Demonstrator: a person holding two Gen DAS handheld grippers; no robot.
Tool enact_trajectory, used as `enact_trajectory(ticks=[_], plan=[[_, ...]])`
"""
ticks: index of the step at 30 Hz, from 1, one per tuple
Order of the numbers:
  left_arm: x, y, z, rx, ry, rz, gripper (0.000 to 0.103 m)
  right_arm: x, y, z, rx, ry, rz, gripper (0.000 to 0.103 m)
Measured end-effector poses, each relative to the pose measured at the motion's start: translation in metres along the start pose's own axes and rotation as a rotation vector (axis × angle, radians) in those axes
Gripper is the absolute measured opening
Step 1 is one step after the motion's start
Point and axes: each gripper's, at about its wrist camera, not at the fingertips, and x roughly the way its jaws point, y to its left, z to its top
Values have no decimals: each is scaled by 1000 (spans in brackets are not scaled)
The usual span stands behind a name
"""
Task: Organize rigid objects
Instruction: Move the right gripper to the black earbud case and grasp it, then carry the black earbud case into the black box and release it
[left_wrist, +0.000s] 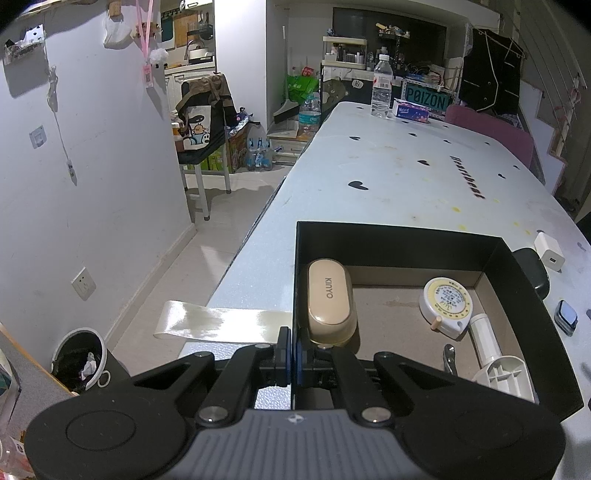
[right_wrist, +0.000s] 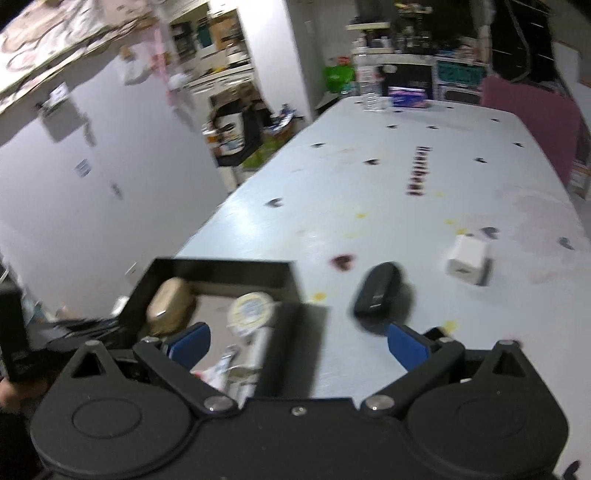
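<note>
Two grippers are in my hands. My left gripper (left_wrist: 293, 354) sits low in the centre of the left wrist view, its jaws pinched tight on the near left wall of the black box (left_wrist: 406, 236), one finger outside the wall and one inside. The box fills the lower right of that frame, standing on the pale table (left_wrist: 388, 166) printed with small black hearts.

Inside the box, a beige KINYO case (left_wrist: 330, 299) lies against the left wall, just beyond my inner finger. A round tape measure (left_wrist: 446, 301) rests toward the far right corner, with a white cylinder (left_wrist: 484, 338) just beside it along the right wall and a white ribbed plastic piece (left_wrist: 504, 374) at the near right. A small metal item (left_wrist: 448, 358) lies near the front; I cannot tell what it is.

Outside the box, at the right edge of the frame, sit a black oval case (left_wrist: 535, 271), a white charger cube (left_wrist: 549, 255) and a small blue-faced device (left_wrist: 566, 316).

My right gripper (right_wrist: 297, 345) is spread wide, holding nothing, blue pads (right_wrist: 408, 349) showing in the lower middle of the blurred right wrist view. The black oval case (right_wrist: 377, 293) lies on the table just beyond the right pad, the charger cube (right_wrist: 467, 264) farther to its right, and the box (right_wrist: 221, 275) at lower left.
</note>
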Motion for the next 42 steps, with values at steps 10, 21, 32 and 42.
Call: enact_trajectory(ticks=[10, 21, 32, 42], plan=[[0, 0, 0, -1, 0, -1, 2, 44, -83, 23, 205, 42, -73, 101], [-1, 4, 0, -4, -3, -6, 2, 103, -89, 39, 256, 148, 0, 66], [-1, 5, 0, -2, -2, -3, 2, 135, -81, 35, 232, 223, -7, 42], [-1, 4, 0, -4, -2, -5, 2, 114, -77, 35, 242, 173, 13, 32]])
